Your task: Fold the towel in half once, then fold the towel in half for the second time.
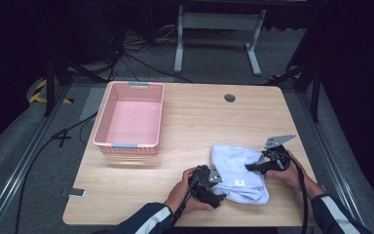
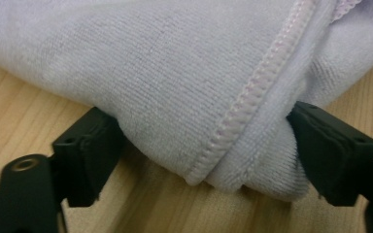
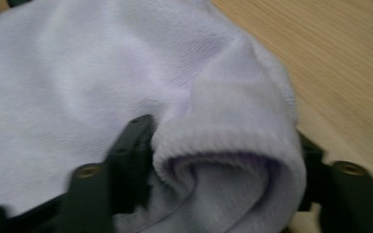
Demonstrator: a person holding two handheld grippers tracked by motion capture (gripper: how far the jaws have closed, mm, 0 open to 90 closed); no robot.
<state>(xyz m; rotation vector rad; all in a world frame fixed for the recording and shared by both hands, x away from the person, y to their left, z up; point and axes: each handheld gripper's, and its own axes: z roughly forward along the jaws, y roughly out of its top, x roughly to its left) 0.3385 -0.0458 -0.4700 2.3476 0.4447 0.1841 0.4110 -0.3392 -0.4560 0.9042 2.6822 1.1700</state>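
Observation:
A pale lilac knit garment [image 1: 238, 168] lies crumpled near the front right of the wooden table [image 1: 199, 122], with a small white label [image 1: 239, 183] on it. My left gripper [image 1: 220, 196] meets its near left corner. In the left gripper view a folded, stitched hem [image 2: 252, 97] fills the gap of the left gripper [image 2: 206, 145], and both pads [image 2: 97, 145] press on it. My right gripper [image 1: 251, 166] comes in from the garment's right side. There the right gripper [image 3: 226, 165] is shut on a bunched ribbed cuff [image 3: 223, 141] that bulges between its jaws.
A pink plastic basket [image 1: 126, 145] with nothing inside stands at the back left of the table. A round cable hole [image 1: 230, 98] sits near the far edge. A small grey tag [image 1: 76, 193] lies at the front left corner. Cables and a desk frame lie on the floor beyond.

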